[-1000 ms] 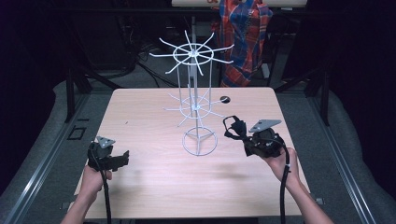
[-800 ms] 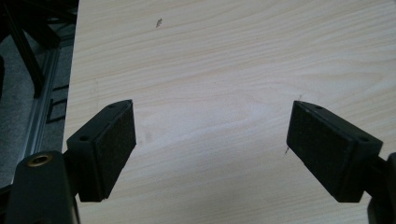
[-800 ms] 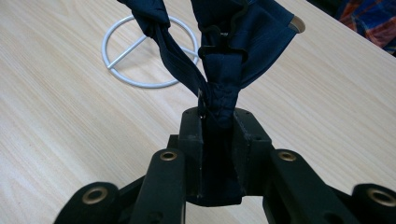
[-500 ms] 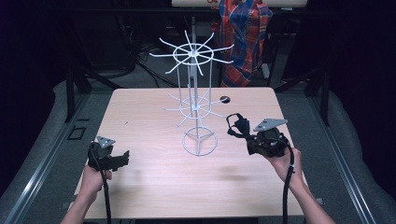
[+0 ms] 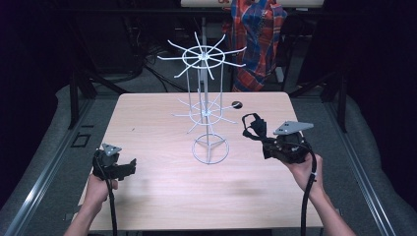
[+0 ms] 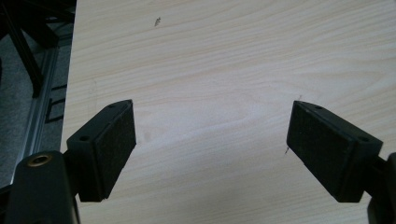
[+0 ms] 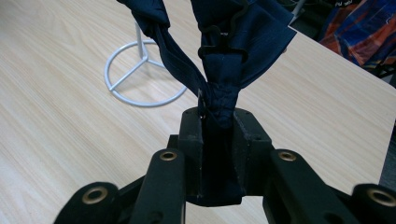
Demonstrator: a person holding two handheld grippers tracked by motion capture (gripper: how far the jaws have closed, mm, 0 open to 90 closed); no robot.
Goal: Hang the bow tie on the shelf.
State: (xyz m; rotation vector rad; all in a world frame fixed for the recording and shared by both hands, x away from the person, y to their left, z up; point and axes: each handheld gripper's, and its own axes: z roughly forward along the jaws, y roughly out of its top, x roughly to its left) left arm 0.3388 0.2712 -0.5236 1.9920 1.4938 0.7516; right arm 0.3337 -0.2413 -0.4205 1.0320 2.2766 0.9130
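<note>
While both hands rest low in frame:
High view: right gripper (image 5: 256, 132) at centre right pinches a dark bow tie (image 5: 253, 125), which points upper left toward the white wire rack (image 5: 206, 108); left gripper (image 5: 129, 167) at lower left.
Left gripper view: jaws spread wide over bare table (image 6: 224, 56), holding nothing.
Right gripper view: jaws pressed on the bow tie (image 7: 219, 51), long axis rising to the top edge.

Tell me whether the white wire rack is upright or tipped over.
Upright. The white wire rack stands on its ring base on the table, its post vertical with both tiers of spokes level. It hangs empty.
</note>
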